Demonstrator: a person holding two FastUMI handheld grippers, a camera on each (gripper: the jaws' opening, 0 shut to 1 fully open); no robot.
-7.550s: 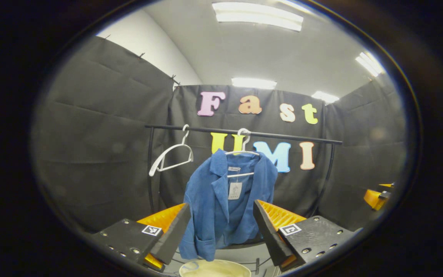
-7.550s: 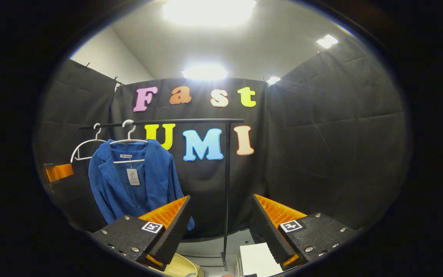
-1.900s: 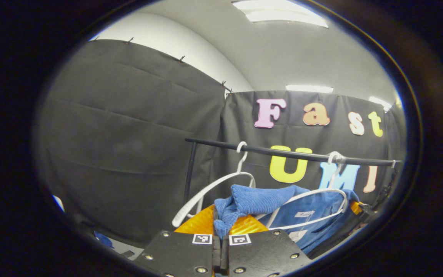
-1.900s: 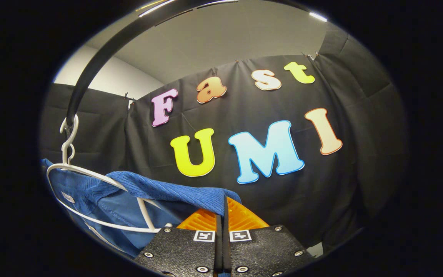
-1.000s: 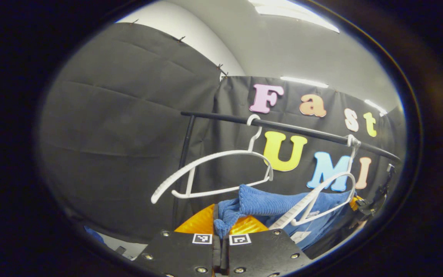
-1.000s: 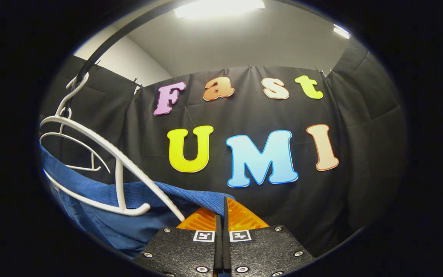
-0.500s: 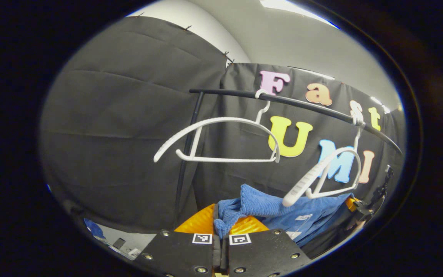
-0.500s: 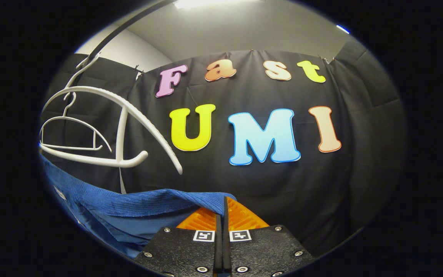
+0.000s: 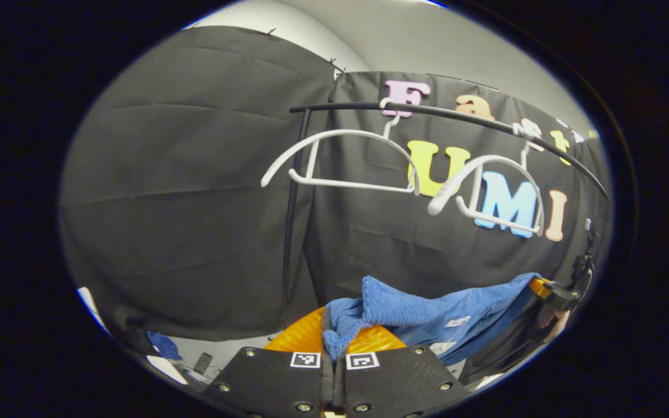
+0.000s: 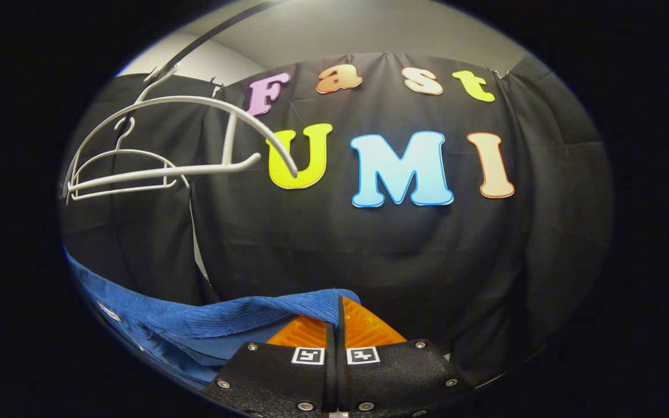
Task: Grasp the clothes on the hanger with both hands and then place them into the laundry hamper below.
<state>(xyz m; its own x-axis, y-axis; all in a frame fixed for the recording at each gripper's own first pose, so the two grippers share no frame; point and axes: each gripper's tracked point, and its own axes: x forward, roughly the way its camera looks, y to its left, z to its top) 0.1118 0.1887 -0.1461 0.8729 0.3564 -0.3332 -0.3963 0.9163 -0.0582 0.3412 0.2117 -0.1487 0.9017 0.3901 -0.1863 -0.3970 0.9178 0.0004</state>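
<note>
Held one blue corduroy jacket (image 9: 427, 310), label unreadable, stretched below two bare white hangers (image 9: 340, 159) on the rail (image 9: 456, 116), left gripper (image 9: 333, 342) and right gripper (image 10: 334, 322) fingers both clenched on it.

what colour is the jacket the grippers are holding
Blue, with a ribbed corduroy look: the jacket shows best in the left gripper view.

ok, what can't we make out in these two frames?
- Blue jacket: its lower part drops below the picture edge in both gripper views.
- Left gripper and right gripper: how deep the cloth sits between the fingers is hidden by the fabric itself.
- Small items on the floor, left gripper view: too small to identify.
- Jacket's label, left gripper view: too small to read.
</note>
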